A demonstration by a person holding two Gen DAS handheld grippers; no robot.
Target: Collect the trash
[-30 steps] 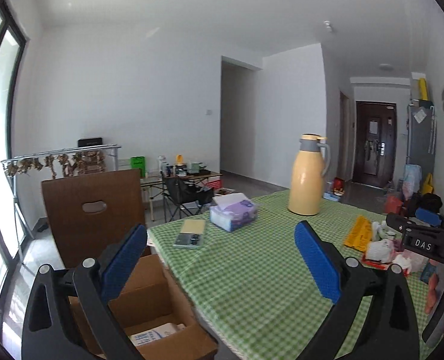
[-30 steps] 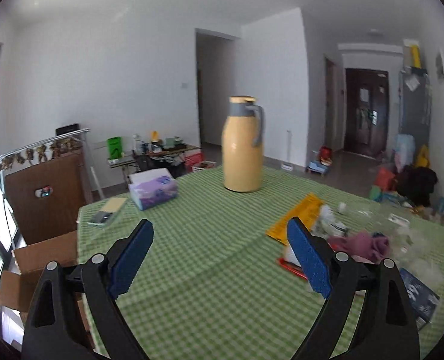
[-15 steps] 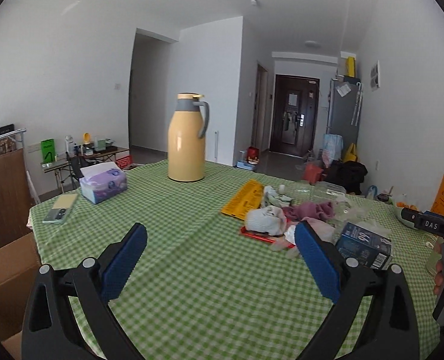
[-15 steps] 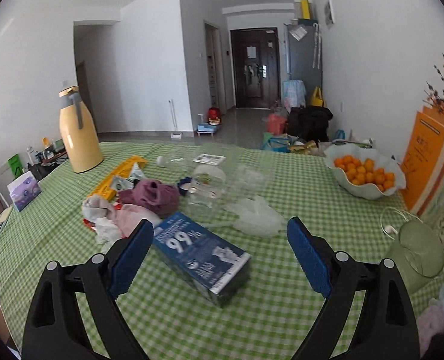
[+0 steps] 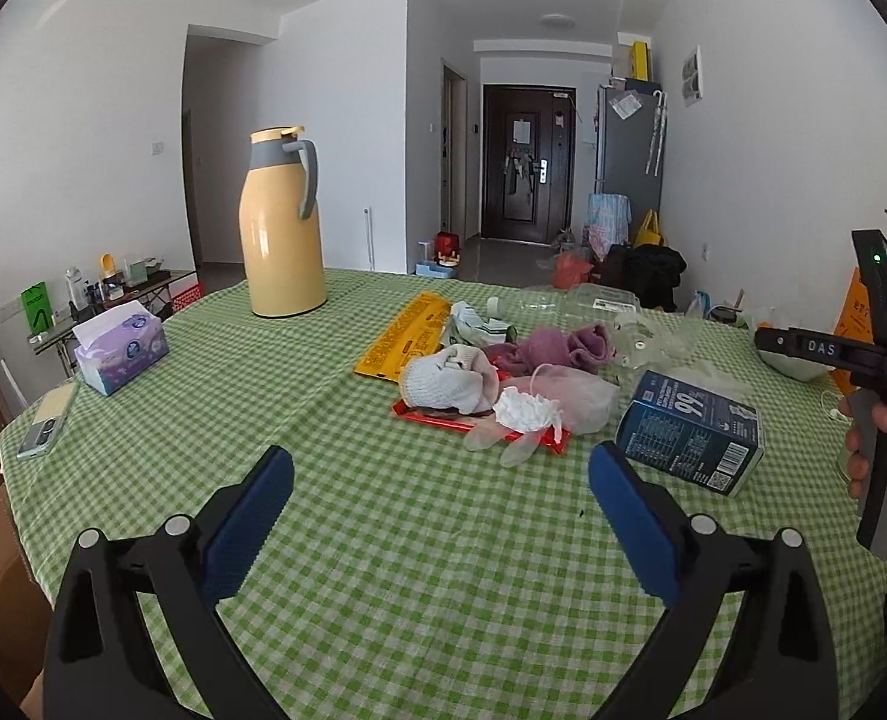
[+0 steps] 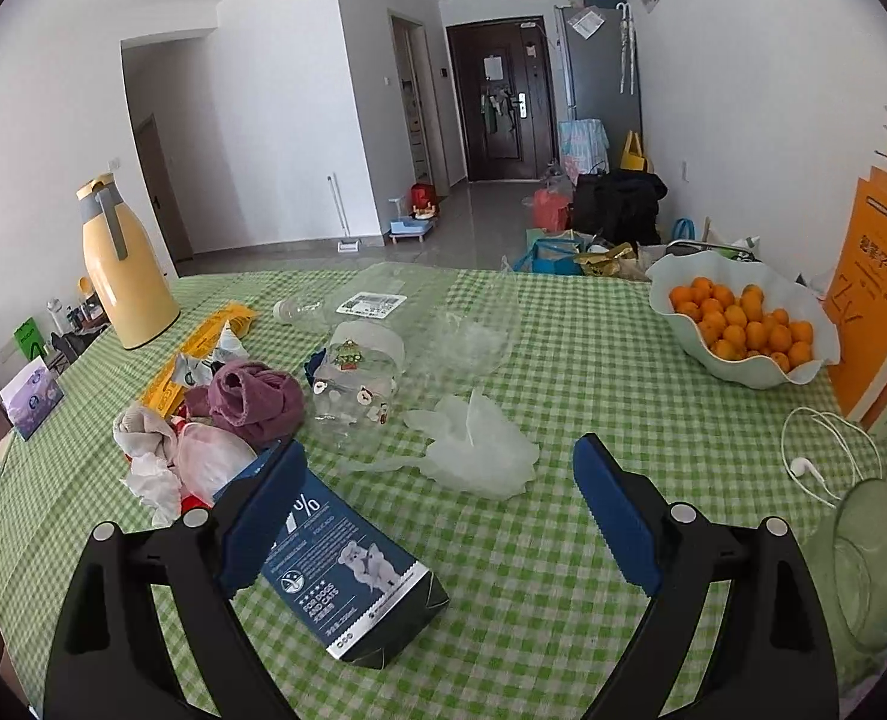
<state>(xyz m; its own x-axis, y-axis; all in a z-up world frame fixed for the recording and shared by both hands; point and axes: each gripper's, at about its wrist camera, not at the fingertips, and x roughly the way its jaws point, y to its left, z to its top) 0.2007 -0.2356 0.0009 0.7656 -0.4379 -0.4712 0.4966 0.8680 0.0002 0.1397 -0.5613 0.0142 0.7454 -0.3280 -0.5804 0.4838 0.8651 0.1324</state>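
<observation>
Left gripper (image 5: 440, 492) hovered level over the worktop (image 5: 383, 570), fingers spread empty, trash pile (image 5: 491, 390) ahead between them, right gripper (image 6: 437, 492) likewise agape, blue carton (image 6: 347, 570) under its left finger.

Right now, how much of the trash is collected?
None, by the look of it. Both grippers, left and right, are open and hold nothing. The blue carton, crumpled plastic and tissue lie on the table.
</observation>
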